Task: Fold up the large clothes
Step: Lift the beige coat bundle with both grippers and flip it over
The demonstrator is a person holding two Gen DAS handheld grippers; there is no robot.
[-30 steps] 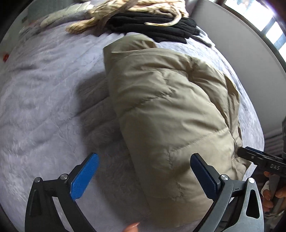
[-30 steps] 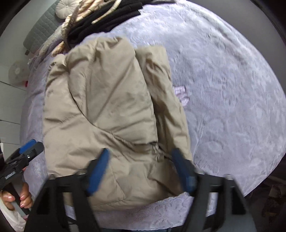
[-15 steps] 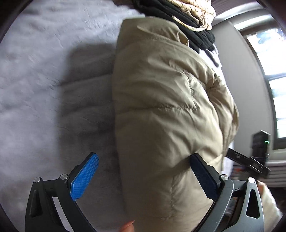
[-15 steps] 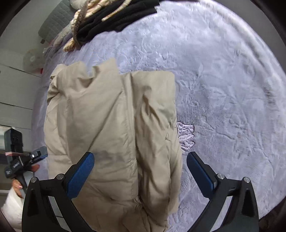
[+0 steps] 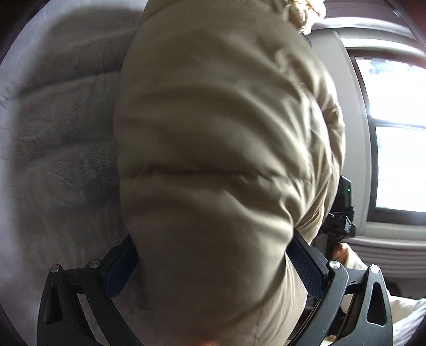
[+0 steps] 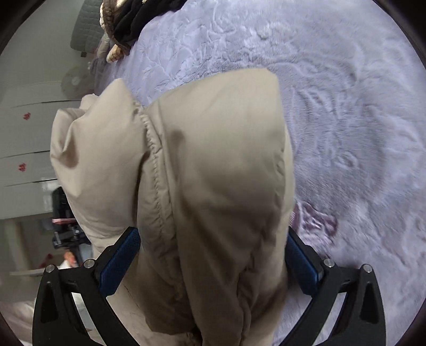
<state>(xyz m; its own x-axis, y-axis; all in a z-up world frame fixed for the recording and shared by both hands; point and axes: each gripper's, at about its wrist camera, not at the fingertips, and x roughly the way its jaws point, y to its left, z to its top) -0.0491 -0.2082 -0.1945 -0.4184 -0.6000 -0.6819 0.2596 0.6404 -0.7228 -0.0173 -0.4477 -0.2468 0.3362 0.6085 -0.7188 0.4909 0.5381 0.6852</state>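
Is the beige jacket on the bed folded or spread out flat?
Folded: the beige jacket lies as a thick bundle, one panel doubled over another, on the blanket.

place: home bedroom | evidence: plush bedspread (image 6: 346, 106), window (image 5: 399, 133), heaped clothes (image 6: 127, 24)

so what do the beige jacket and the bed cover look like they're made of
Beige jacket: likely a smooth synthetic shell with padding, given its faint sheen, puffy bulk and stitched quilt lines. Bed cover: looks like plush lavender fleece or velvet, with a soft nap and embossed swirls.
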